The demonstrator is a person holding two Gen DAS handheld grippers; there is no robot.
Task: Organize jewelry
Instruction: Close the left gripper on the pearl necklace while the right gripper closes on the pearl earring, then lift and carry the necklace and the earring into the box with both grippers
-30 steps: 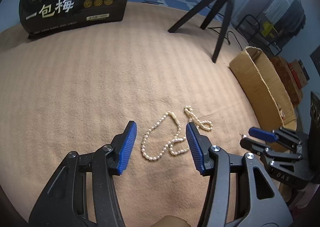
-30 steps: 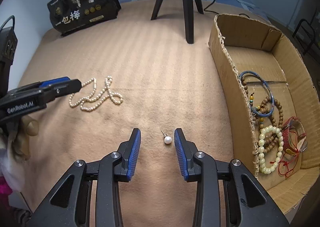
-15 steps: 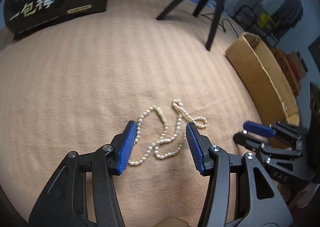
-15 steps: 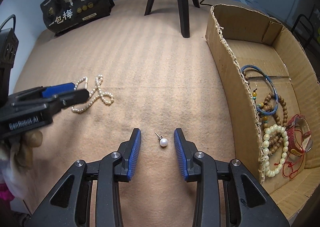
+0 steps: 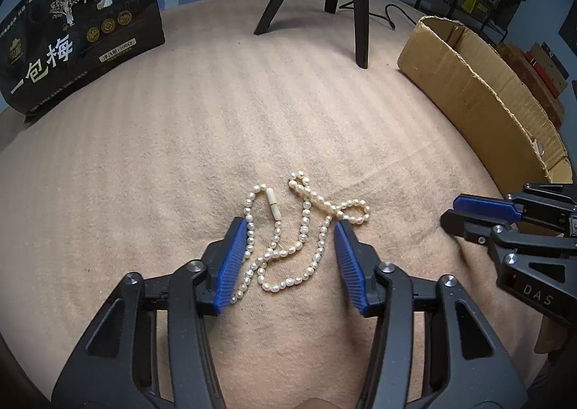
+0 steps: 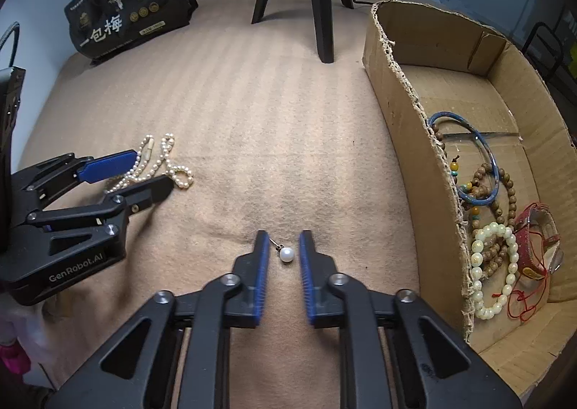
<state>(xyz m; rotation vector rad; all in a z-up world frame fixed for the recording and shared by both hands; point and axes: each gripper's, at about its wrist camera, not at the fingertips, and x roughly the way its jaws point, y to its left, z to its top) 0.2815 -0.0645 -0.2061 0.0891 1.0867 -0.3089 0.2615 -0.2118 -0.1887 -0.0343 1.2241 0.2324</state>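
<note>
While both tools hang over the beige blanket, I am at the pick-up step on two pieces at once. My right tool [image 6: 285, 254] has just been closing around the pearl stud earring [image 6: 286, 254], which lies on the blanket between its blue pads; a sliver of gap shows on each side of the pearl, so I judge it bracketed but not yet pinched. My left tool [image 5: 290, 257] has also been narrowing, though its jaws stand roughly half open, straddling the tangled pearl necklace [image 5: 288, 228]; the left pad sits right against one strand and the right pad is clear of the beads, so nothing is held there either. The cardboard box [image 6: 407, 113] stands to the right, already holding a blue bangle [image 6: 487, 171], wooden beads, a pale green bead bracelet [image 6: 490, 272] and a red watch [image 6: 537, 239]. Next I would finish squeezing on the earring, checking that the small round pearl does not squirt out sideways, then lift it over the torn near wall of the box. The necklace wants a firm pinch across several strands so that it rises as one bunch.
</note>
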